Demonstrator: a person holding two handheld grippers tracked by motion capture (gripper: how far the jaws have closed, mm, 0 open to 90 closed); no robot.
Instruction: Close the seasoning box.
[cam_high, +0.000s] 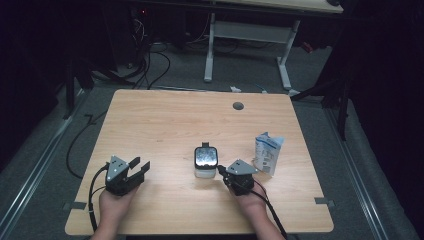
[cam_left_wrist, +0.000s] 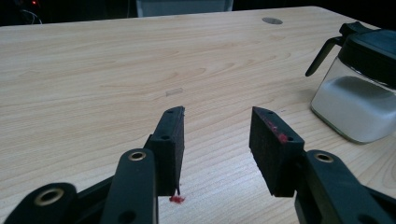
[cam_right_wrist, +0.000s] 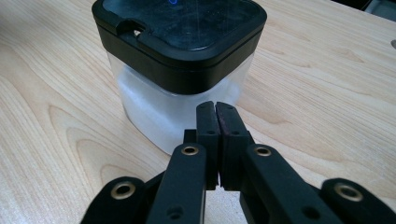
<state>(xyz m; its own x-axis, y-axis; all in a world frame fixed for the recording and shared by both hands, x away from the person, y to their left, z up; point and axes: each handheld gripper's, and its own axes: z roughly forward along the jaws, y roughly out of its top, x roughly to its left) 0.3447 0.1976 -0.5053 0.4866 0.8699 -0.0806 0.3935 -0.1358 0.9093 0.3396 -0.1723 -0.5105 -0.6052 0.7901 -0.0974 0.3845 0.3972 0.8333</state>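
Meanwhile, left tongs (cam_left_wrist: 217, 140) released and empty; right tongs (cam_right_wrist: 215, 122) clenched, just beside the jar (cam_right_wrist: 180, 65).

Jar (cam_high: 205, 161) mid-table, carton (cam_high: 267, 153) right (just beside).

Wooden table (cam_high: 165, 125), grey round grommet (cam_high: 238, 105) near far edge. Clear square jar (cam_high: 205, 162), black lid, white powder inside, near centre. Blue-white carton (cam_high: 268, 152), torn open, upright right of jar, apart
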